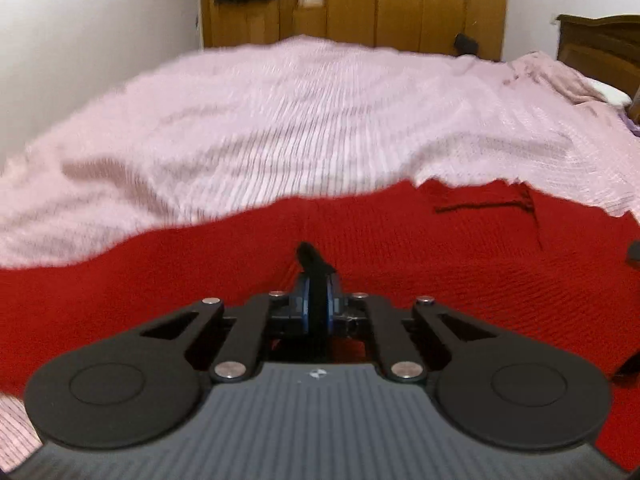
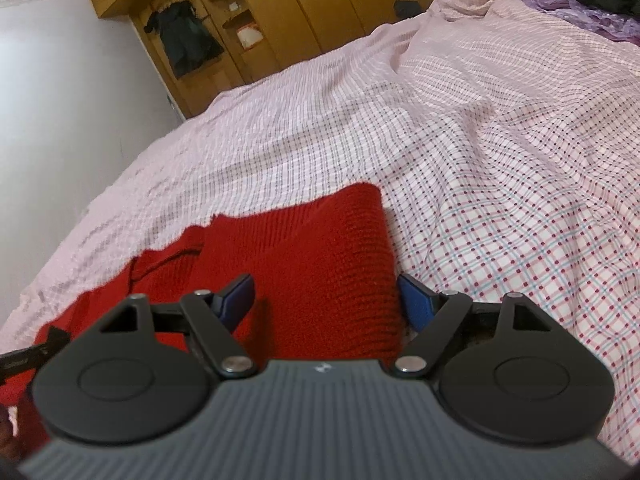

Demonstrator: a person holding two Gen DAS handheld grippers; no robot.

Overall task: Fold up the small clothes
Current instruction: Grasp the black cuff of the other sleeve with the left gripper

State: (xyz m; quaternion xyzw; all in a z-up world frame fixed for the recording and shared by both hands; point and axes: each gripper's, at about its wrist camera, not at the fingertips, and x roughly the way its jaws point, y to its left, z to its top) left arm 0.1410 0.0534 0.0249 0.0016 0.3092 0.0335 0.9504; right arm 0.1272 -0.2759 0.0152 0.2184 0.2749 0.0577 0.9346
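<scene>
Left wrist view: a red knitted sweater (image 1: 400,256) lies spread on the bed near its front edge, and the left gripper (image 1: 316,268) has its jaws pressed together just above the knit. The right gripper (image 2: 326,300) has its jaws spread either side of a folded sleeve (image 2: 340,248). The pink checked bedsheet (image 2: 480,140) stretches bare toward the wooden wardrobe (image 1: 380,0).

A wide bed (image 2: 500,128) under a pink checked sheet (image 1: 280,128) stretches away ahead of the fingers. Beyond its far edge stands a tall wooden wardrobe (image 1: 400,0) with open shelves and a dark garment (image 2: 184,40) hanging on its front. A plain white wall (image 1: 80,32) runs along the left. To the far right rises a dark wooden headboard (image 1: 600,48) beside a white pillow (image 1: 610,92). The light is soft and even.
</scene>
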